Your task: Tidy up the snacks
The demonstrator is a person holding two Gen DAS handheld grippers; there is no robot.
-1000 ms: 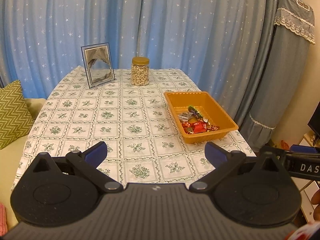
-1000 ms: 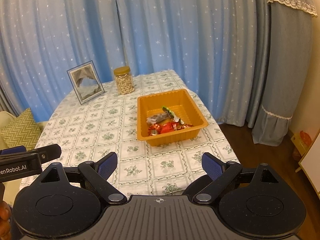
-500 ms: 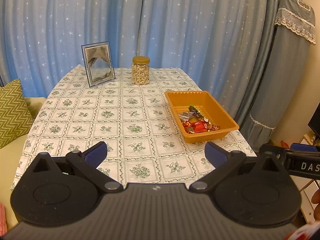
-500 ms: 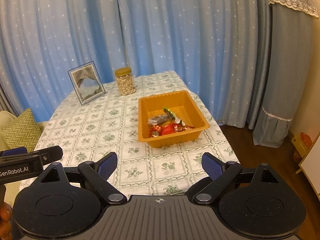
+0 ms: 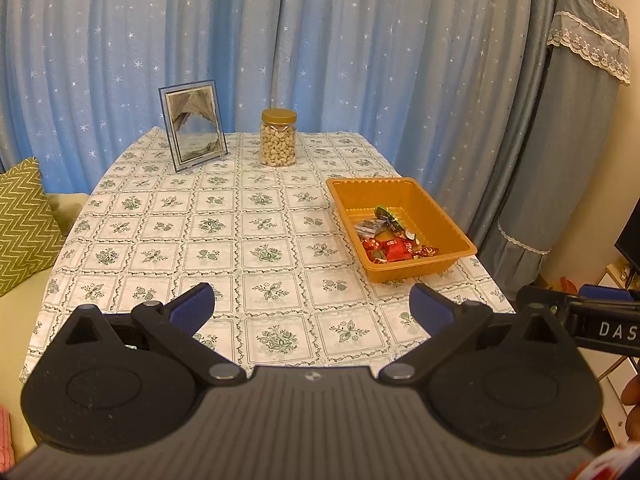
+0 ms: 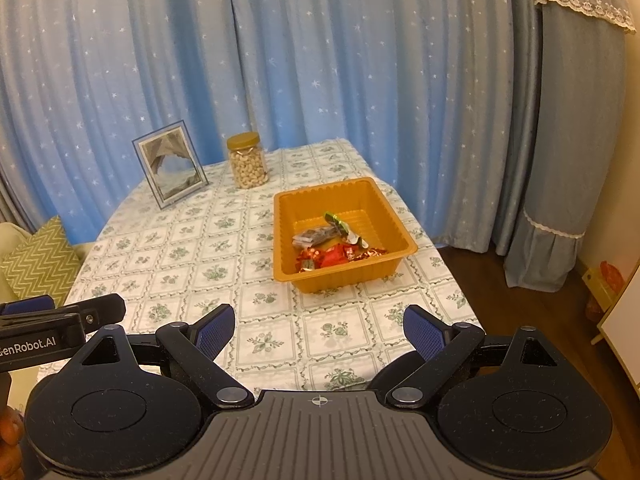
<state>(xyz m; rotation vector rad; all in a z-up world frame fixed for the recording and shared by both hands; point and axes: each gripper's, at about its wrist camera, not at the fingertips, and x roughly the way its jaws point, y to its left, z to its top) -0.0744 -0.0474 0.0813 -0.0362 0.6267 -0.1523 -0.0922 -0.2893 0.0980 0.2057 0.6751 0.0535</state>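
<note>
An orange tray (image 5: 444, 210) (image 6: 384, 208) sits at the right side of the table and holds several wrapped snacks (image 5: 394, 244) (image 6: 338, 248), red, green and grey. My left gripper (image 5: 312, 310) is open and empty, above the table's near edge. My right gripper (image 6: 318, 330) is open and empty, also back from the near edge, with the tray ahead of it. Each gripper shows at the edge of the other's view.
A jar of cashews (image 5: 278, 137) (image 6: 247, 160) and a picture frame (image 5: 193, 128) (image 6: 170, 164) stand at the table's far end. Blue starred curtains hang behind. A green zigzag cushion (image 5: 24, 220) lies left; a covered appliance (image 5: 568, 120) stands right.
Both grippers have drawn slightly back and up from the table; the scene looks a little further away. Nothing on the table has moved.
</note>
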